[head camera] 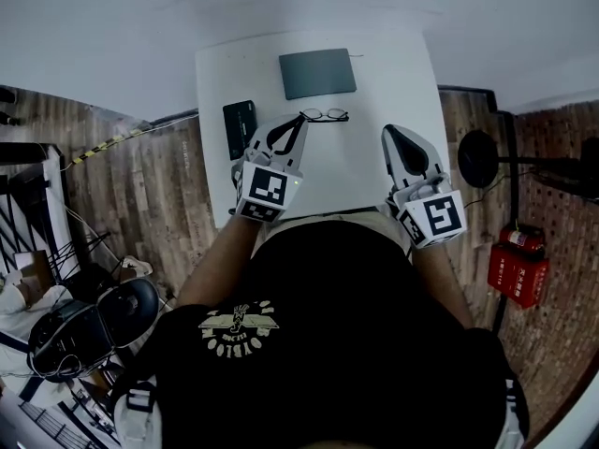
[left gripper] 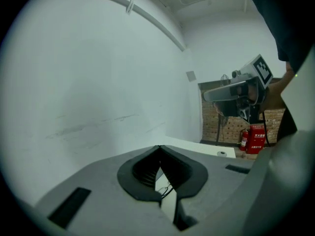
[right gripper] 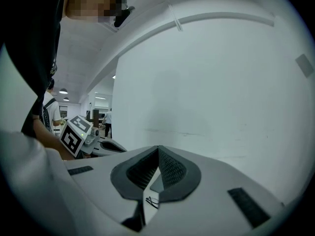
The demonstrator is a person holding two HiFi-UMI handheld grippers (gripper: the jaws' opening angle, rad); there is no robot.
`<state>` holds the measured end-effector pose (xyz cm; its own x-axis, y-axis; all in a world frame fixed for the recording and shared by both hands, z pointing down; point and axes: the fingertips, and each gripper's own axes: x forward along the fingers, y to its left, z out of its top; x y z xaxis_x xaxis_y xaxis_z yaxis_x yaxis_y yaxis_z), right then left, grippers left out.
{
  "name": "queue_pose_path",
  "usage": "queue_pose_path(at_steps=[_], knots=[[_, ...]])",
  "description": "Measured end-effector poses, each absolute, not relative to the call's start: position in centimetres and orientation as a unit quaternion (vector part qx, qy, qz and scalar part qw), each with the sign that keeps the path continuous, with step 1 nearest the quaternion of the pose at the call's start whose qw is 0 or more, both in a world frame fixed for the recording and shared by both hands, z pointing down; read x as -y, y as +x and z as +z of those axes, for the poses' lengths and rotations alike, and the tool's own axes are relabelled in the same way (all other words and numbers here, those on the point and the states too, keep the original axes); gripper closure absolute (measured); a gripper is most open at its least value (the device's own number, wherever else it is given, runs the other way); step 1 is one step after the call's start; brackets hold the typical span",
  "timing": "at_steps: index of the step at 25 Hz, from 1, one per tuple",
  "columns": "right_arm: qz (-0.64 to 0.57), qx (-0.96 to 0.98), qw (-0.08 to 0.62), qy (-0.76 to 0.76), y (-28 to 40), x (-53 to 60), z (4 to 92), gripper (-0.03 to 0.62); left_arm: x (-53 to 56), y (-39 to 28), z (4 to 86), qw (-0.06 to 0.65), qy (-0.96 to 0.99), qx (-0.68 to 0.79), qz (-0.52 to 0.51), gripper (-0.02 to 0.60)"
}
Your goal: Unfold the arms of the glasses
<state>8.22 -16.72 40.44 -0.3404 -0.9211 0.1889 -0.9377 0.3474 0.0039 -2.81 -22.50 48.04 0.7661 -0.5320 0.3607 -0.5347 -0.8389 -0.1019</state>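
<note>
Left tool [head camera: 301,120] jaws together, empty, tips just beside glasses [head camera: 325,114], upper centre of surface [head camera: 398,73]. My right tool [head camera: 394,132] likewise closed, empty, apart to glasses' right.

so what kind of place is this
Likely an indoor lab or workshop room, not a home: a white table against a plain white wall, red fire extinguishers by a brick wall, and a wood floor.

Dark-rimmed glasses [head camera: 324,115] on white table [head camera: 393,87]
</note>
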Motion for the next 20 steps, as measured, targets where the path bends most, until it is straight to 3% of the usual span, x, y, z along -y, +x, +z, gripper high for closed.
queue_pose_path(at_steps=[11, 20], knots=[[0.089, 0.827, 0.077, 0.550, 12.0, 20.7, 44.1, 0.595, 24.5, 1.2, 55.9, -0.034, 0.917, 0.252, 0.307, 0.574], [0.115, 0.820, 0.068, 0.557, 15.3, 21.3, 45.5, 0.594, 25.4, 4.2, 60.9, -0.020, 0.903, 0.216, 0.369, 0.574]])
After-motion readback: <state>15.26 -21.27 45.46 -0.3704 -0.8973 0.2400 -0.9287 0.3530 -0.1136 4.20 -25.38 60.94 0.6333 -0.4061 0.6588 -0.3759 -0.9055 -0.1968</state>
